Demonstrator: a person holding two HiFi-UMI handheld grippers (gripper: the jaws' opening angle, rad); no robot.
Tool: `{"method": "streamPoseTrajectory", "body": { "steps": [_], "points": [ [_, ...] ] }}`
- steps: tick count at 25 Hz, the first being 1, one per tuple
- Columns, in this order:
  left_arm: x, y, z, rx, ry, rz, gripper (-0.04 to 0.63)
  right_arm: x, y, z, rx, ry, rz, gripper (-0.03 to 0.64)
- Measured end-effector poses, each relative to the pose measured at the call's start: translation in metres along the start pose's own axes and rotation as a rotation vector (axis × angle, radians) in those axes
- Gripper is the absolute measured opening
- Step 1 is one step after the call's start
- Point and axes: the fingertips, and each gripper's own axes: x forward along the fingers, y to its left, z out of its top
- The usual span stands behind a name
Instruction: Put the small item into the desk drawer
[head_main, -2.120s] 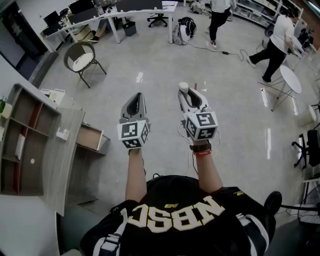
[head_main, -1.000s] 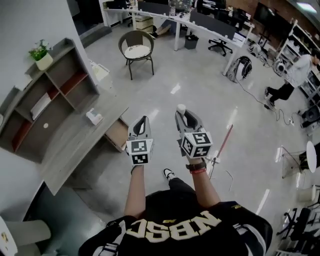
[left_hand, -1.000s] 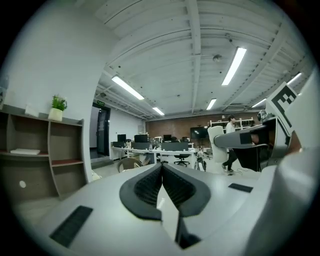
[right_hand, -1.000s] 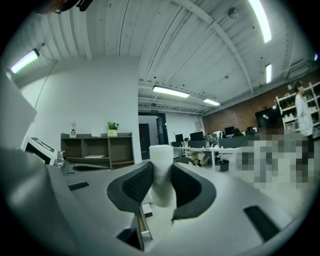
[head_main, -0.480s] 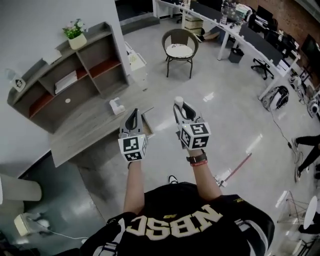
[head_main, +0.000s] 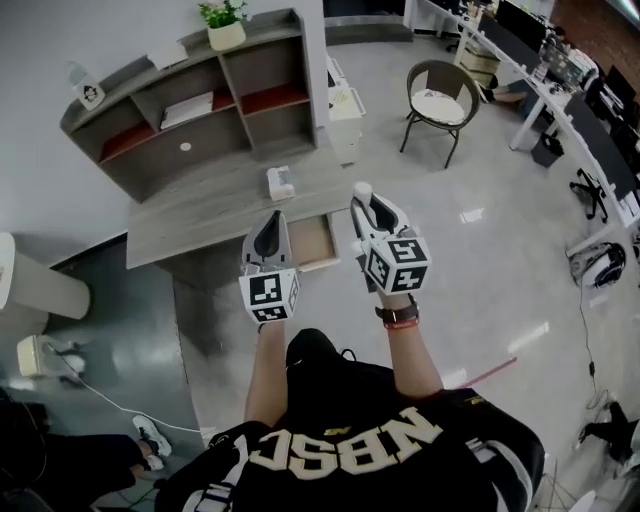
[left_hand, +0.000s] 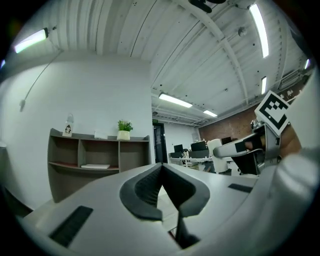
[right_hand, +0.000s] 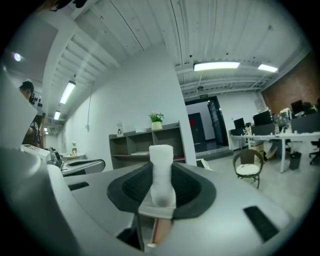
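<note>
The grey left gripper (head_main: 269, 218) hides part of the open light-wood desk drawer (head_main: 318, 243); the small white object (head_main: 281, 183) on the grey desk (head_main: 200, 215) is too small to identify; the white cylindrical item (right_hand: 161, 152) has its lower end buried between the pads of the right gripper (right_hand: 161, 180).

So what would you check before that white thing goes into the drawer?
1. Small white item clamped in the right gripper: ok.
2. Drawer pulled open under the desk: ok.
3. Left gripper shut and empty: ok.
4. Right gripper's jaws aimed into the drawer: not ok; they point across the room toward the shelf unit.
5. Free room inside the drawer: cannot tell; the grippers hide part of it.
</note>
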Motion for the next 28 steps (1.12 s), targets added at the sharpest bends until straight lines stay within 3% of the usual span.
{"method": "streamPoseTrajectory", "body": {
  "steps": [5,11,21,28],
  "points": [
    [-0.007,0.028,-0.032,-0.002,0.084,0.066,0.014,0.039,0.033,-0.041,0.014,0.075,0.116,0.11],
    [0.006,0.053,-0.08,-0.061,0.169,0.092,0.014,0.089,0.05,-0.082,0.057,0.178,0.178,0.11],
    [0.015,0.08,-0.155,-0.176,0.321,0.096,0.014,0.136,0.058,-0.159,0.091,0.342,0.212,0.11],
    [0.016,0.083,-0.201,-0.217,0.398,0.092,0.014,0.151,0.059,-0.22,0.086,0.461,0.232,0.11]
  ]
}}
